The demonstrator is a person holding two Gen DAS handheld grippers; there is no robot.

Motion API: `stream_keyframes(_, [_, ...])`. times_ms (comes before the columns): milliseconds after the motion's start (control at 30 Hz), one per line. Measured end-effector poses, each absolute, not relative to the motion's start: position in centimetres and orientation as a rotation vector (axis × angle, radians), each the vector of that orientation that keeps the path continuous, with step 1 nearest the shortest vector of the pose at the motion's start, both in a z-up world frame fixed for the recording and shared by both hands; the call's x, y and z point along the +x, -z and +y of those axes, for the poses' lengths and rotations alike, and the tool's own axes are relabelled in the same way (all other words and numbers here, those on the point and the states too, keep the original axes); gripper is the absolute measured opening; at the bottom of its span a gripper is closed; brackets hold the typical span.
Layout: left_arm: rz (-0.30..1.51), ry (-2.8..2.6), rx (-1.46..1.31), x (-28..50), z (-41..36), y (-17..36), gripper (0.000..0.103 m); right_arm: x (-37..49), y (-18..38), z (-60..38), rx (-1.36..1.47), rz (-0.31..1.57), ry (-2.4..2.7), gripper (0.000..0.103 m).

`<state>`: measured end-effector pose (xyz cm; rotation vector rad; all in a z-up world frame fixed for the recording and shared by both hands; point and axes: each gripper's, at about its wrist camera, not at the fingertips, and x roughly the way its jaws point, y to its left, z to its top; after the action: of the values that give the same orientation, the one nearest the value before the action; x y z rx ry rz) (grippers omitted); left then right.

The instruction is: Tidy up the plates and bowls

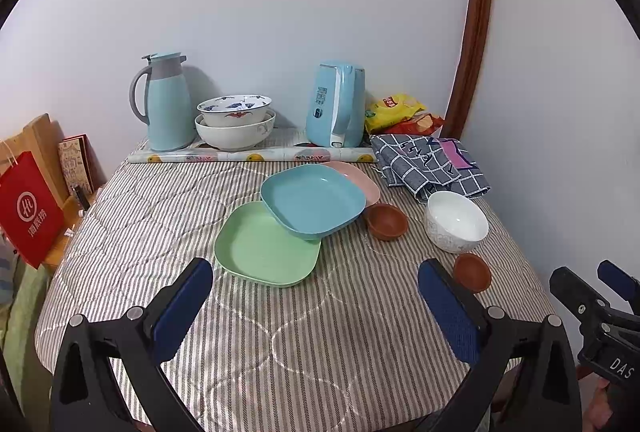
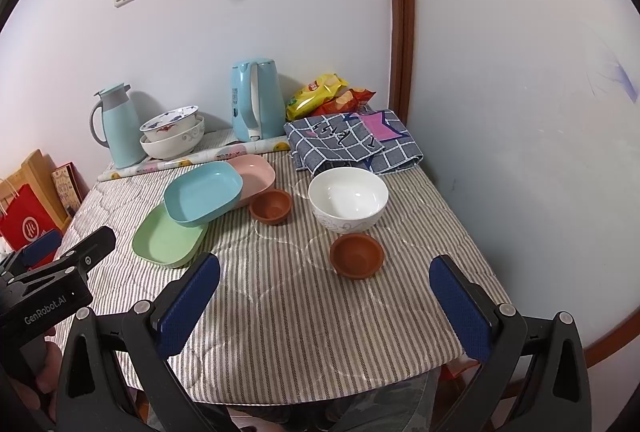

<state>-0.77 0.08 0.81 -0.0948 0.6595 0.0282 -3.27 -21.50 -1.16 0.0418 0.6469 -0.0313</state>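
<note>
Fingers wide apart on both tools, nothing between the blue pads: left gripper [image 1: 316, 296] hangs over the near table edge facing the plates, right gripper [image 2: 326, 290] hangs over the near edge facing the bowls, neither touching any dish. Striped table cover [image 1: 280, 344] bare in front of both. Plates lie in a loose, slipping overlap, not a true stack: green plate [image 1: 266, 246] flat on the cloth nearest the left tool, blue plate [image 1: 314, 199] tilted with its near edge riding on the green one, pink plate [image 1: 358, 179] behind and partly under the blue. White bowl [image 2: 348, 197] upright to the right of the plates; one small brown bowl [image 2: 271, 205] between it and the plates, just beside the pink plate; second small brown bowl [image 2: 357, 254] closest to the right tool, just in front of the white bowl. At the back, two patterned bowls [image 1: 235, 123] already nested between thermos jug [image 1: 166, 103] and kettle [image 1: 336, 105]; folded checked cloth [image 2: 352, 143] at the back right corner. Judgement: sorting not yet begun, this is the approach before a first pick. Likely call for the right tool: descend on the near brown bowl, pinch one rim wall, then nest it with its twin. Left tool best placed for the blue plate's raised edge, to square the three plates. Rims are thin and shallow, so a low, level approach needed.
</note>
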Motion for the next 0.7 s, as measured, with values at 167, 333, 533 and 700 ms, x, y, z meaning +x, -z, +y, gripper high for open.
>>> stream_keyframes(167, [0.659, -0.031, -0.098, -0.83, 0.13, -0.74, 0.103, -3.40, 1.08, -21.49, 0.043, 0.645, 0.030, 0.103])
stream_keyframes(333, [0.658, -0.031, -0.100, -0.77, 0.14, -0.79, 0.103, -3.46, 0.90, -21.43, 0.046, 0.643, 0.030, 0.103])
stream_keyframes(533, [0.656, -0.029, -0.099, -0.79, 0.23, -0.88, 0.103, -3.58, 0.79, -21.27, 0.042, 0.639, 0.026, 0.103])
stream_keyframes(700, [0.654, -0.028, -0.099, -0.78, 0.17, -0.89, 0.103, -3.72, 0.78, -21.23, 0.045, 0.636, 0.024, 0.103])
